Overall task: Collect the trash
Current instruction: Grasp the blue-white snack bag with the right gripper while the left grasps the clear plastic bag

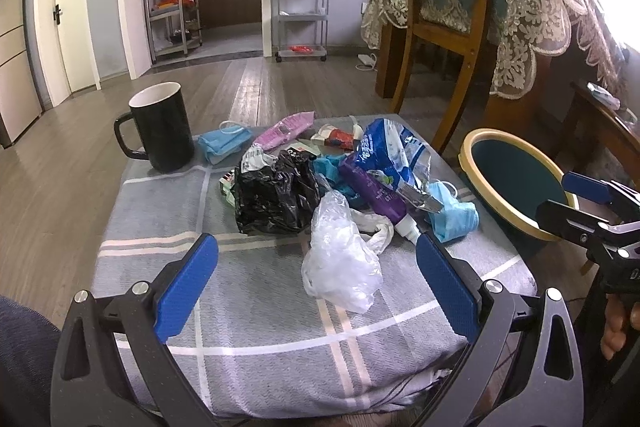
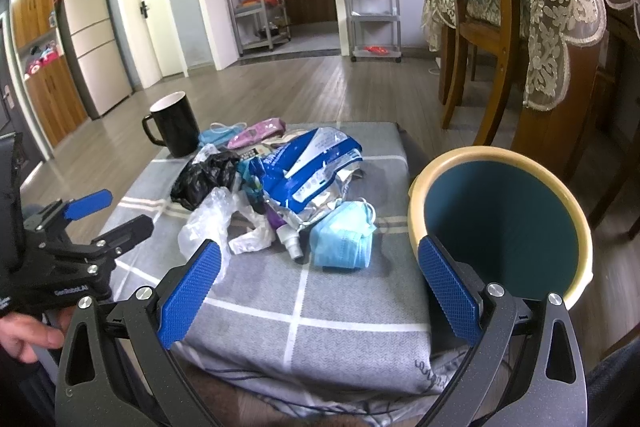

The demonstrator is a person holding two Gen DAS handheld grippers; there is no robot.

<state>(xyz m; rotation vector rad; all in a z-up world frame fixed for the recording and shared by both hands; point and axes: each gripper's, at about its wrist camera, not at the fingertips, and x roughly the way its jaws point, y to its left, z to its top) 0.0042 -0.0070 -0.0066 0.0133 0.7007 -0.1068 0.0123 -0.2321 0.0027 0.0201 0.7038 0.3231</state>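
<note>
- Left tool (image 1: 316,275) spread wide, empty, fingers either side of the clear plastic bag (image 1: 340,259)
- Right tool (image 2: 320,287) spread wide, holding nothing, above the tabletop (image 2: 352,311)

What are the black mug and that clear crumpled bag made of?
The black mug looks like glazed ceramic: glossy dark outside, white inside, thick rim. The clear bag appears to be thin plastic film: translucent, crinkled, with shiny highlights.

A low surface (image 1: 256,331) covered with a grey plaid cloth carries the litter. A black mug (image 1: 162,129) stands at ten o'clock. At the centre lie a black plastic bag (image 1: 276,195), a clear plastic bag (image 1: 340,259), a blue-and-white wrapper (image 1: 386,155) and blue face masks (image 2: 342,241).
</note>
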